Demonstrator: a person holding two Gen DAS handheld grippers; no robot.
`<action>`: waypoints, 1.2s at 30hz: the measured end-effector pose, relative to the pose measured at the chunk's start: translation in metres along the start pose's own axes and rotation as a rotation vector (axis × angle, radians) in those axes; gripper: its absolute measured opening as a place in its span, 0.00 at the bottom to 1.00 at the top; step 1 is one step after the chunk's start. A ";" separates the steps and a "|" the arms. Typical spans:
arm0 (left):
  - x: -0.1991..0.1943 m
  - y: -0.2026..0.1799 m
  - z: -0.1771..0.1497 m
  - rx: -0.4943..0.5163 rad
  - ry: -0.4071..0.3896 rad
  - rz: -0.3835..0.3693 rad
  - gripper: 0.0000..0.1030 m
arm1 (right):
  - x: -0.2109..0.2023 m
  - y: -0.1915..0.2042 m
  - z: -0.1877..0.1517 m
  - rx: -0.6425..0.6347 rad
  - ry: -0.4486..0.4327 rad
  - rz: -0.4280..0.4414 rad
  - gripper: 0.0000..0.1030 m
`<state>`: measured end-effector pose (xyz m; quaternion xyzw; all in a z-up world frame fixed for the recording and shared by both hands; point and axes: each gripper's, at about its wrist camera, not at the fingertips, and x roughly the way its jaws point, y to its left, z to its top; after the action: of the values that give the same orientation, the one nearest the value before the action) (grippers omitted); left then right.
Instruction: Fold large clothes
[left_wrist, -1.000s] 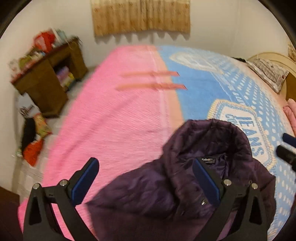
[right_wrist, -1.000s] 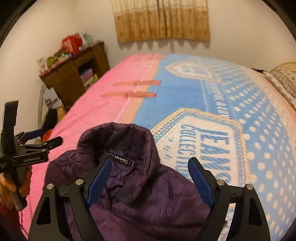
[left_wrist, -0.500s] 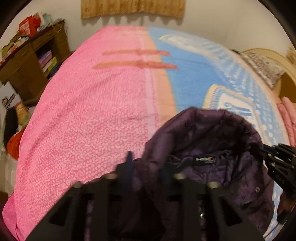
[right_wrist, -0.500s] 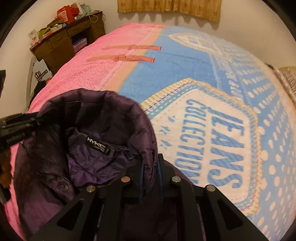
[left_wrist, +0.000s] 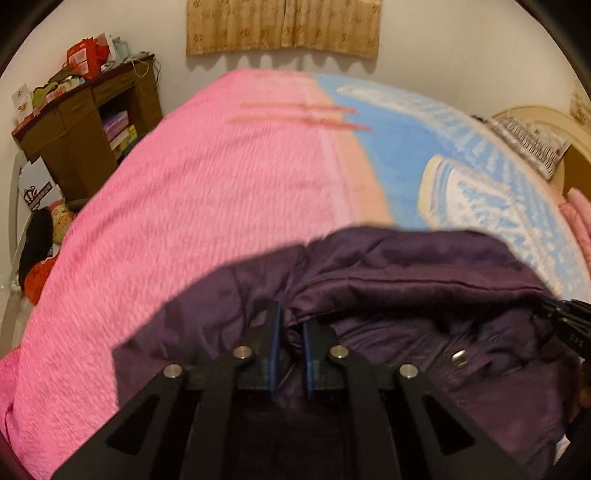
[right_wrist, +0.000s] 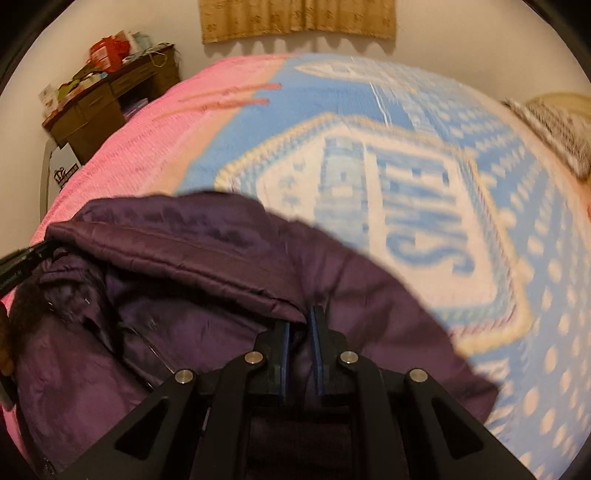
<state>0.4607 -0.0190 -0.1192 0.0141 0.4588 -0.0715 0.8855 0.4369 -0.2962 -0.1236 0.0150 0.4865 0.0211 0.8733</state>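
Purple puffy jacket (left_wrist: 424, 306) lying on a big bed blanket (left_wrist: 207, 206), near the front edge. Half on the pink side, half on the blue side with the white badge (right_wrist: 417, 221). Collar (right_wrist: 192, 254) bunched up and pulled long between two grippers.

Left gripper (left_wrist: 290, 325) clamped on the jacket by the left end of the collar. Blue pads (left_wrist: 274, 350) very close together, with a thin fold of purple cloth squeezed between them. Jaws just closed onto that fold.

Right gripper (right_wrist: 301, 325) clamped on the jacket by the right end of the collar. Blue pads (right_wrist: 317, 343) nearly touching, purple cloth pinched in the narrow gap. Already tight on it.

Right gripper also seen as a black shape at the right edge of the left camera view (left_wrist: 569, 325), poking into the jacket. Left gripper seen the same way at the left edge of the right camera view (right_wrist: 22, 258).

Silver snap button (left_wrist: 459, 357) on the jacket front, just below the collar.

Brown wooden desk (left_wrist: 85, 136) against the wall to the left of the bed, piled with red and green things. Tan curtain (left_wrist: 284, 26) high on the far wall. Patterned pillow (left_wrist: 532, 144) at the far right of the bed. Blurry all over.
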 end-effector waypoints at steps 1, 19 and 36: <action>0.002 -0.001 -0.003 0.000 0.004 0.004 0.13 | 0.004 -0.002 -0.005 0.017 0.003 0.009 0.10; -0.038 -0.003 -0.017 0.118 -0.065 0.166 0.94 | -0.028 0.005 -0.020 -0.088 -0.023 -0.061 0.62; -0.002 -0.023 0.040 -0.096 -0.026 0.142 0.76 | -0.001 0.051 0.041 -0.003 -0.061 0.186 0.24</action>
<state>0.4888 -0.0450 -0.0937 0.0032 0.4480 0.0134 0.8939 0.4702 -0.2459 -0.0983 0.0593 0.4561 0.1023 0.8820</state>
